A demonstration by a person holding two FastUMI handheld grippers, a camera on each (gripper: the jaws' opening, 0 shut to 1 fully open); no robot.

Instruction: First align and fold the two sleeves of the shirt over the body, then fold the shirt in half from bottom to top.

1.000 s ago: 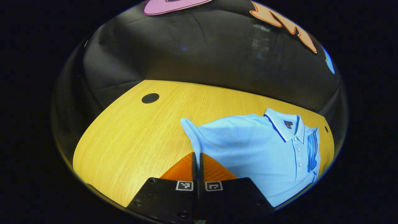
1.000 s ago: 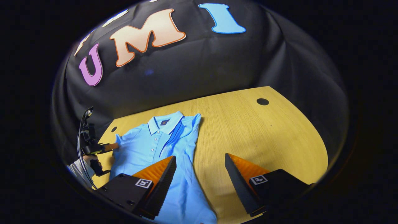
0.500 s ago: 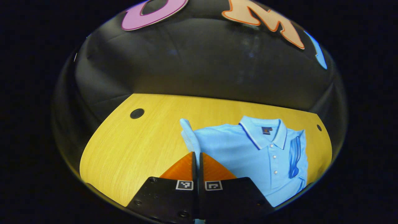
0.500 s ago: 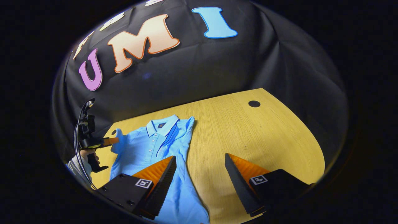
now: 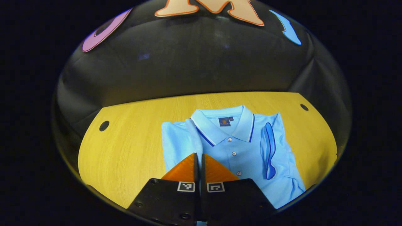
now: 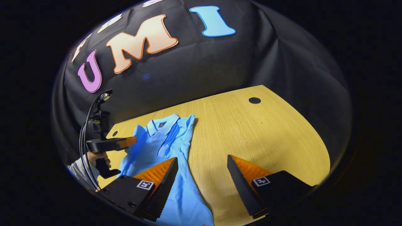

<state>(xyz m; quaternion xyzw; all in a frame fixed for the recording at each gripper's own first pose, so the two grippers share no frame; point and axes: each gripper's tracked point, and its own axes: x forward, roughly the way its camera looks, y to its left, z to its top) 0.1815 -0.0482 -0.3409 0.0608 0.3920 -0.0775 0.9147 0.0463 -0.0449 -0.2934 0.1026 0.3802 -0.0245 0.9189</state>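
In the left gripper view, the left gripper (image 5: pixel 198 157) has its fingers (image 5: pixel 185 166) pressed together on a pinch of light blue cloth, the left sleeve (image 5: pixel 191 138) of the shirt (image 5: pixel 232 150), which rises in a narrow fold from the fingertips toward 12 o'clock and lies over the shirt's chest beside the collar (image 5: pixel 224 125). The other sleeve (image 5: pixel 269 153) lies folded lengthwise over the body at 3 o'clock of the button placket, its darker blue trim showing. The shirt rests face up on the wooden bench (image 5: pixel 125 147), collar toward the far edge, and its lower part runs out of sight at 5 o'clock. Dark round holes sit in the bench top at 9 o'clock (image 5: pixel 104 126) and at 2 o'clock (image 5: pixel 303 107). In the right gripper view, the right gripper (image 6: pixel 202 171) hangs above the bench with its fingers (image 6: pixel 163 179) spread wide apart and nothing between them; one finger is over the shirt's lower body, the other over bare wood. At 9 o'clock in that view, a hand (image 6: pixel 94 157) holds the left gripper, whose tips meet the shirt near the shoulder. A cable (image 6: pixel 84 138) loops from that gripper.
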